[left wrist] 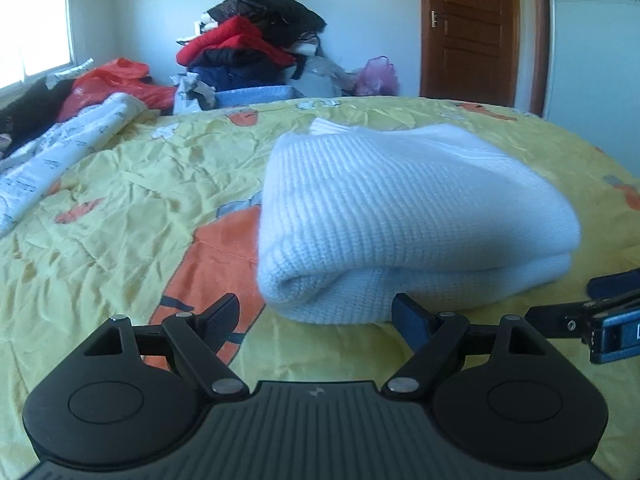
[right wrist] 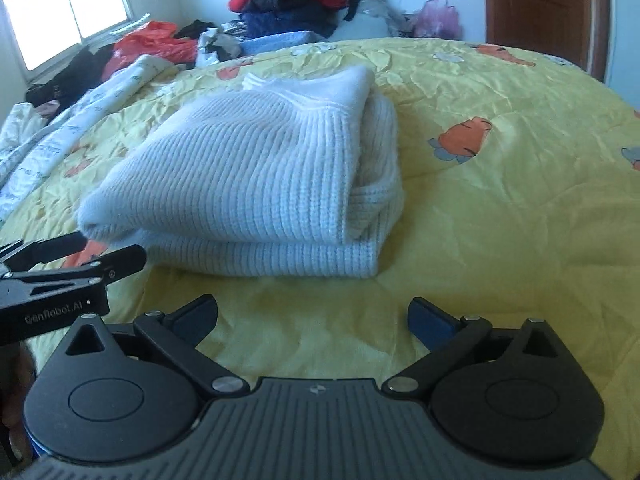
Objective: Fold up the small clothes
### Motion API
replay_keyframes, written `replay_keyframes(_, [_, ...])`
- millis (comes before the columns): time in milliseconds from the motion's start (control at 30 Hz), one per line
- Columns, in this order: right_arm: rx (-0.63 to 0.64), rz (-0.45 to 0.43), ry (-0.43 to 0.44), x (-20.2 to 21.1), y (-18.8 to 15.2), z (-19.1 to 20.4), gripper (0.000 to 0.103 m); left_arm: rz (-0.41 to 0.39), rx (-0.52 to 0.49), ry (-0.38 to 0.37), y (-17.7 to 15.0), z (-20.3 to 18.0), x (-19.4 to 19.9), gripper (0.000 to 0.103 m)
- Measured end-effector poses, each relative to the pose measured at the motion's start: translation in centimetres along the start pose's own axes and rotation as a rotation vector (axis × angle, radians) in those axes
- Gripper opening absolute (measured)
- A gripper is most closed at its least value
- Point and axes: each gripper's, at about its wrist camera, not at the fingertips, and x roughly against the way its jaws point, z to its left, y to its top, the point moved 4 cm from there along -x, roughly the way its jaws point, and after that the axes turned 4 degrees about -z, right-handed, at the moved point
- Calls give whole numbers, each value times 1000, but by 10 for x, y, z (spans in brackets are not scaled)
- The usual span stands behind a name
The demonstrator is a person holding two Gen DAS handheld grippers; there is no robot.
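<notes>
The folded sweater (left wrist: 416,216) lies mid-frame just beyond both wide-open, empty grippers, left (left wrist: 316,310) and right (right wrist: 312,314), long axis crosswise.

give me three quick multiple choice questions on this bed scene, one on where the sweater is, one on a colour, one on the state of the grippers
1. Where does the white knit sweater lie?
A. on the yellow bedspread
B. on the floor
C. on the window sill

2. What colour are the carrot prints on the bedspread?
A. purple
B. orange
C. green

3. How do the left gripper and right gripper stand?
A. both shut on the sweater
B. one clamped on the bedspread
C. both open, holding nothing

Answers: 1 A, the folded sweater rests on the bedspread. 2 B, the prints show orange. 3 C, only bedspread and the sweater's near edge show between the spread fingers, which touch neither.
</notes>
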Motion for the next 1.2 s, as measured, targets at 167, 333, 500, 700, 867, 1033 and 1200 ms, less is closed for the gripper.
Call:
replay_keyframes(167, [26,-32,-84,-8,-2,0,103,28,-14,43,-13,-4,-4,85])
replay_keyframes(333, [96,-70,-155,-17,-8,1,103,85,39,51,-17,4,-6,90])
replay_keyframes(500, [99,-130,-174,-21,-12,1,103,119,96,43,-19,12,-15,103])
replay_keyframes(700, [94,-141,-179,-23,-12,0,103,111,96,43,-20,10,-16,103])
replay_keyframes(867, [96,-140,-179,-24,-12,1,103,112,89,26,-19,11,-16,103])
replay_keyframes(1033, [96,-140,-179,-24,-12,1,103,112,88,23,-19,11,-16,103])
replay_keyframes(1200, [96,-140,-179,-24,-12,0,103,112,87,23,-19,11,-16,103])
